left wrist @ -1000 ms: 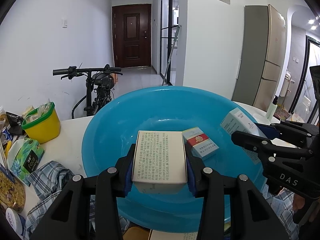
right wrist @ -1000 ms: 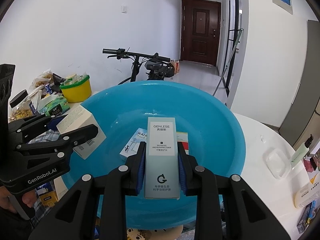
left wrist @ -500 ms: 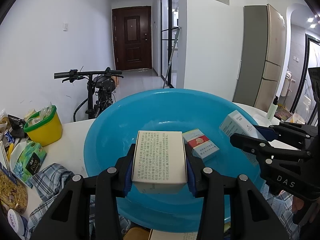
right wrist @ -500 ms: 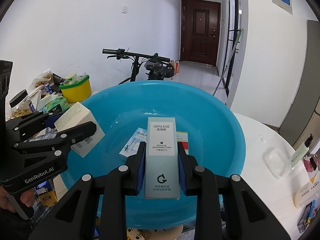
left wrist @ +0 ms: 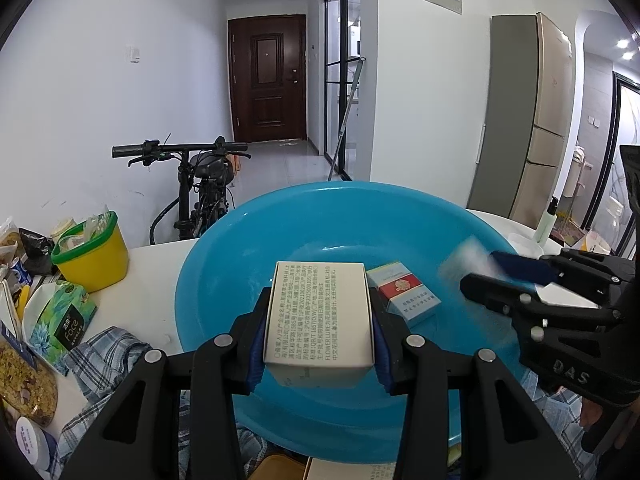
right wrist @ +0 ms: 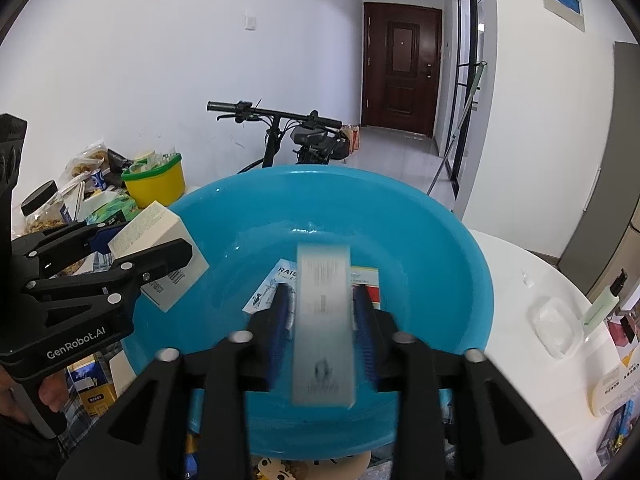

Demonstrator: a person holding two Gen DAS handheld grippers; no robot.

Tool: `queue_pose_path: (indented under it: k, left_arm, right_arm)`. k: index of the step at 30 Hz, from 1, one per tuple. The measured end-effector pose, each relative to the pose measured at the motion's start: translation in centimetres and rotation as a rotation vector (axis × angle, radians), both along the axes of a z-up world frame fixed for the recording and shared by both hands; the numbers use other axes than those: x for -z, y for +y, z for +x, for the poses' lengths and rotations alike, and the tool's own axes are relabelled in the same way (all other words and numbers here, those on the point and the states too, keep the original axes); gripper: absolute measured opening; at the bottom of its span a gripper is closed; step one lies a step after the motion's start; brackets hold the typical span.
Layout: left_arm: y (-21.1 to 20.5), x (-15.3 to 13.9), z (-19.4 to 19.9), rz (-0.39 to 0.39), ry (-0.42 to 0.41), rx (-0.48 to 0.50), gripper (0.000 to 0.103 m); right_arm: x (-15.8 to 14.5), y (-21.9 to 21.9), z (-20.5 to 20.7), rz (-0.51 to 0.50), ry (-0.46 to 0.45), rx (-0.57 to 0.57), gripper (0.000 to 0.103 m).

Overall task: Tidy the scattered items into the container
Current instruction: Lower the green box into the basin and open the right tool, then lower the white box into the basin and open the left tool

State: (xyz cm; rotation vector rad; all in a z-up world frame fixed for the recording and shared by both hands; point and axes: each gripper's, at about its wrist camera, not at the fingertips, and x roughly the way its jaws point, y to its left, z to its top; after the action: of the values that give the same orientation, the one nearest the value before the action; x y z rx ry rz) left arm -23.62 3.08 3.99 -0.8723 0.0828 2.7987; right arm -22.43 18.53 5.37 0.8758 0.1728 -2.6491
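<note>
Right wrist view shows our right claw [right wrist: 320, 320] opening over the blue basin [right wrist: 452, 240]: the tall pale-blue box [right wrist: 324, 324] sits blurred between the blue pads, which stand clear of its sides, so we judge it is dropping free. We hold that claw above the middle of the basin so the box lands among what already lies on the bottom, a flat white-and-blue packet [right wrist: 268, 288] and a red-and-white cigarette pack [left wrist: 404, 294]. The falling box is slim and upright-printed, its lettering smeared by motion; in the left wrist view it is only a pale smudge beside the right claw's fingers [left wrist: 496, 280].

Our left claw [left wrist: 320, 324] is clamped on the cream box [left wrist: 320, 316], pads pressed to its two long sides, poised over the near rim of the basin. We keep it gripped there, we think, so the two drops do not collide. The cream box is a squat carton with fine printed text across its top face, tilted a little downward toward the basin.

The desk [left wrist: 148, 280] around the basin carries a yellow tub [left wrist: 92, 256], a green tissue pack [left wrist: 60, 320] and a checked cloth [left wrist: 104, 356].
</note>
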Motion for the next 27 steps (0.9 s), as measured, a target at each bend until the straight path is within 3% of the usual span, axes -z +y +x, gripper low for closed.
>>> queue_pose_path:
  k: [1,2,27]
  left_arm:
    - [0.0,0.0,0.0,-0.001,0.001,-0.001,0.045]
    - [0.0,0.0,0.1,-0.003,0.001,-0.001,0.045]
    - [0.2,-0.2,0.3,-0.017,0.009,0.005,0.045]
  right_arm:
    - [0.0,0.1,0.1,0.006,0.009,0.012,0.097]
    - [-0.1,0.2,0.4,0.010,0.029,0.032,0.103]
    - [0.1,1.1,1.0,-0.047,0.027,0.042,0.103]
